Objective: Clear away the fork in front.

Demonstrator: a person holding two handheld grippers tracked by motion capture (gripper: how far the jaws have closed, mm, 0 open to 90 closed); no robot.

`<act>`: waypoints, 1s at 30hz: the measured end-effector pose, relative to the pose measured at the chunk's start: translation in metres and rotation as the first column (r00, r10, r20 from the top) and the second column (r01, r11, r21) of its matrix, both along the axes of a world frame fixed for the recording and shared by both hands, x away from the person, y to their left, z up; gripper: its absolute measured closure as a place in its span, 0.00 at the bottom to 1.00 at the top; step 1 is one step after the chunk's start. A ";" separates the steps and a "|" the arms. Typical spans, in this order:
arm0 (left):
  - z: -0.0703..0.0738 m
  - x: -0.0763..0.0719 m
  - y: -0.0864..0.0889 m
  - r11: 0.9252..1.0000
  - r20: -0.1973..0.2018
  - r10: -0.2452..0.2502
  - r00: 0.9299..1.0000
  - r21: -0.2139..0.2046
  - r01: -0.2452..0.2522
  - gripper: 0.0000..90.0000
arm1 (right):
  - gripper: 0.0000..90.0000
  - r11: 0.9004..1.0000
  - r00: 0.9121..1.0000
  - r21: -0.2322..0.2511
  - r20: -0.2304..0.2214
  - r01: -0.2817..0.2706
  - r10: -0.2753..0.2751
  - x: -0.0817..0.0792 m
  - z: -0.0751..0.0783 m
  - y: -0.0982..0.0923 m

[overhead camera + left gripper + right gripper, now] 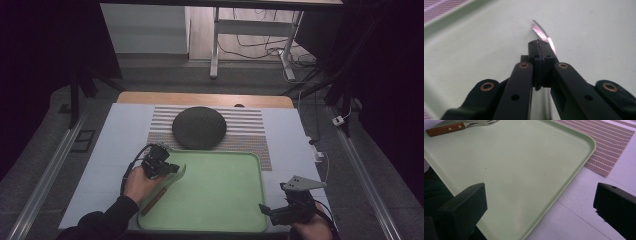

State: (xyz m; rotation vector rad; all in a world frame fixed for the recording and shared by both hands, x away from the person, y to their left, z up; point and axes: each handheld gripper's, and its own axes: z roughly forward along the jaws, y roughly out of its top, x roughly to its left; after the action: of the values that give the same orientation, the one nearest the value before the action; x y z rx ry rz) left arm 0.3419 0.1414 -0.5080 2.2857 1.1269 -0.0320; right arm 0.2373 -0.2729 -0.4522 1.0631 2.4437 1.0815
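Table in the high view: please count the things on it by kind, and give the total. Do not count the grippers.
Green tray: 1
Striped mat: 1
Dark round lid-like disc: 1
Spatula with wooden handle: 1
Total: 4

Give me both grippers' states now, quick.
Left gripper: shut on the spatula, over the tray.
Right gripper: open, holding nothing, at the tray's near right corner.
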 end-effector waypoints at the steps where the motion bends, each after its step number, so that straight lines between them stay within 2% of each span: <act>1: 0.001 -0.002 -0.004 1.000 0.001 -0.011 1.000 0.000 0.011 0.99 | 0.00 1.000 1.000 0.000 0.000 0.000 0.000 0.000 0.000 0.000; 6: 0.001 -0.009 -0.023 0.997 0.002 -0.077 0.997 0.018 0.077 0.99 | 0.00 1.000 1.000 -0.002 -0.001 0.000 0.000 0.000 0.000 0.000; 9: 0.001 -0.012 -0.029 0.995 0.009 -0.091 0.996 0.028 0.091 0.99 | 0.00 1.000 1.000 -0.001 -0.003 0.001 -0.001 0.000 0.000 0.000; 13: 0.006 -0.014 -0.029 0.996 0.019 -0.092 0.996 -0.004 0.092 0.99 | 0.00 1.000 1.000 0.001 -0.005 0.003 -0.003 0.000 0.000 0.000; 17: 0.003 -0.019 -0.039 0.990 0.011 -0.142 0.990 -0.018 0.142 0.99 | 0.00 1.000 1.000 0.002 -0.008 0.004 -0.004 0.001 0.000 0.000; 21: -0.007 -0.023 -0.052 0.983 -0.003 -0.181 0.983 0.021 0.181 0.99 | 0.00 1.000 1.000 0.002 -0.009 0.005 -0.005 0.001 0.000 0.000; 22: -0.009 -0.024 -0.053 0.983 -0.001 -0.182 0.983 0.032 0.182 0.99 | 0.00 1.000 1.000 0.002 -0.009 0.005 -0.005 0.001 0.000 0.000; 24: -0.010 -0.023 -0.052 0.985 -0.003 -0.173 0.985 0.014 0.173 0.99 | 0.00 1.000 1.000 0.007 -0.011 0.005 -0.004 0.001 0.000 -0.001; 30: -0.009 -0.019 -0.042 0.990 0.015 -0.134 0.991 0.045 0.134 0.99 | 0.00 1.000 1.000 0.011 -0.014 0.009 -0.009 0.001 0.000 -0.001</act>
State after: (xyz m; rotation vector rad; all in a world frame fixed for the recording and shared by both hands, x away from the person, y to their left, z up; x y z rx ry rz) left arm 0.3226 0.0992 -0.5173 2.3932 0.9724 -0.0388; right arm 0.2386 -0.2740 -0.4525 1.0873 2.4442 1.0900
